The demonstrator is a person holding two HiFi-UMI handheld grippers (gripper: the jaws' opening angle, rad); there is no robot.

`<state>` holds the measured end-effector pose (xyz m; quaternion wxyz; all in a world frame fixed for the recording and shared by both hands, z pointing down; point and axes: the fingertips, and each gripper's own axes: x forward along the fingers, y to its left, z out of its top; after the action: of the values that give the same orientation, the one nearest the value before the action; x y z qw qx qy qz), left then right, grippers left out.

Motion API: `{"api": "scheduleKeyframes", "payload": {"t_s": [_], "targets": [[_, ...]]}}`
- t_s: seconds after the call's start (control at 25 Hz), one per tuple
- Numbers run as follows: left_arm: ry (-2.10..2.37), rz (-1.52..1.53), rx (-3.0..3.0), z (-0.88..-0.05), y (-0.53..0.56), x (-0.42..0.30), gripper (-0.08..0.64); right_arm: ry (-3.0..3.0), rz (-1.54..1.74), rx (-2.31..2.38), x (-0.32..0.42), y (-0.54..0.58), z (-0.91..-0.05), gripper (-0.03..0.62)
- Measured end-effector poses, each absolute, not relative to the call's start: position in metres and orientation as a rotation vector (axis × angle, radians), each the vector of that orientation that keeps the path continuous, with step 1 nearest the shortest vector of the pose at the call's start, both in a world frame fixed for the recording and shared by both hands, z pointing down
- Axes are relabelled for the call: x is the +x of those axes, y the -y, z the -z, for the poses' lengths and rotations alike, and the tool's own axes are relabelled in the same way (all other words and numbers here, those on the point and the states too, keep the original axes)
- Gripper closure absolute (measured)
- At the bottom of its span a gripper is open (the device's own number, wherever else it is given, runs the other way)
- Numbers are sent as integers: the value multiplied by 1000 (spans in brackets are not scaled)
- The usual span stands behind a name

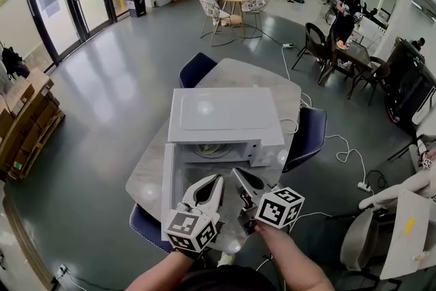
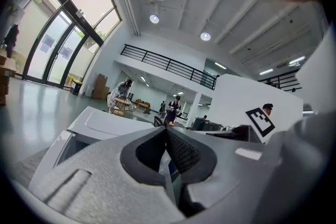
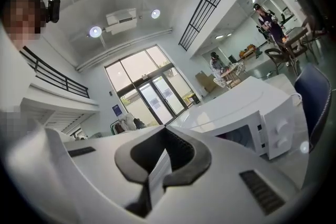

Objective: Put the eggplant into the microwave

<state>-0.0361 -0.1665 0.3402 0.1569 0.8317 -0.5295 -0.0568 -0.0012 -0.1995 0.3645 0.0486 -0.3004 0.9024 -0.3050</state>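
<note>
white boxy microwave [image 1: 225, 118] seen on pale stone-look table [image 1: 269, 82], door open; left gripper [image 1: 217, 180] and right gripper [image 1: 238, 174] held near it, both jaws closed empty

head: steeply down, near microwave [image 1: 225, 116] | gripper views: low, tilted upward (all share the microwave)
</note>
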Motion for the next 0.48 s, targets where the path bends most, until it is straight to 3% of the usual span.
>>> {"api": "scheduleKeyframes", "payload": {"t_s": [0.48], "targets": [[1550, 172, 2401, -324, 155, -11, 552, -2866, 757, -910, 19, 178, -337, 591]]}}
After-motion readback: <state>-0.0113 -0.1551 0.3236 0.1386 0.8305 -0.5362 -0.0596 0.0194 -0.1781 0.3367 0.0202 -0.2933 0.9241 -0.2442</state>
